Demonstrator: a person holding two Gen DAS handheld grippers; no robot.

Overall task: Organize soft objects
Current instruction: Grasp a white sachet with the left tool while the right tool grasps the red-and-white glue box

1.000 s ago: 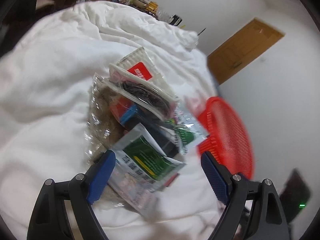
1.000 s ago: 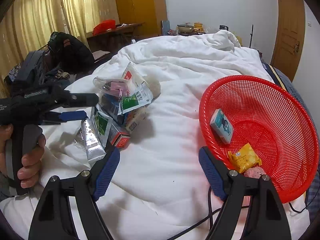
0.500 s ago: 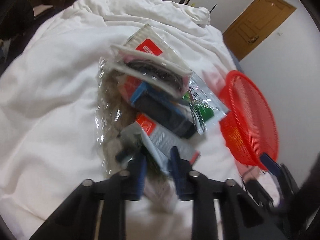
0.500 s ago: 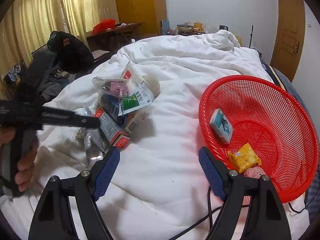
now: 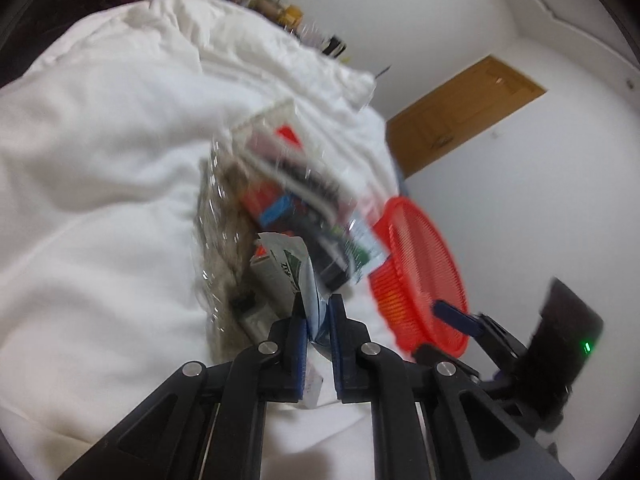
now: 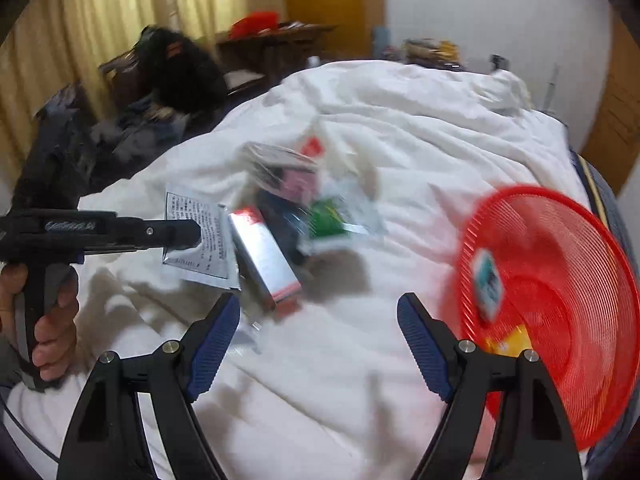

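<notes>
White duvet-covered bed (image 6: 380, 360) carries the pile of packets (image 6: 296, 208) and the red basket (image 6: 560, 300) — a second ago the left tongs (image 5: 318, 320) gaped over the pile, now they're clamped on a white-green sachet (image 6: 198, 240), lifted clear of the bedding. Right tongs (image 6: 320, 336) hang wide open, holding nothing — the basket drop looks next.

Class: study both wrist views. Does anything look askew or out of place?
The red basket stands tipped on the white duvet, its opening side-on; the packets inside could slide out. Nothing else stands out.
</notes>
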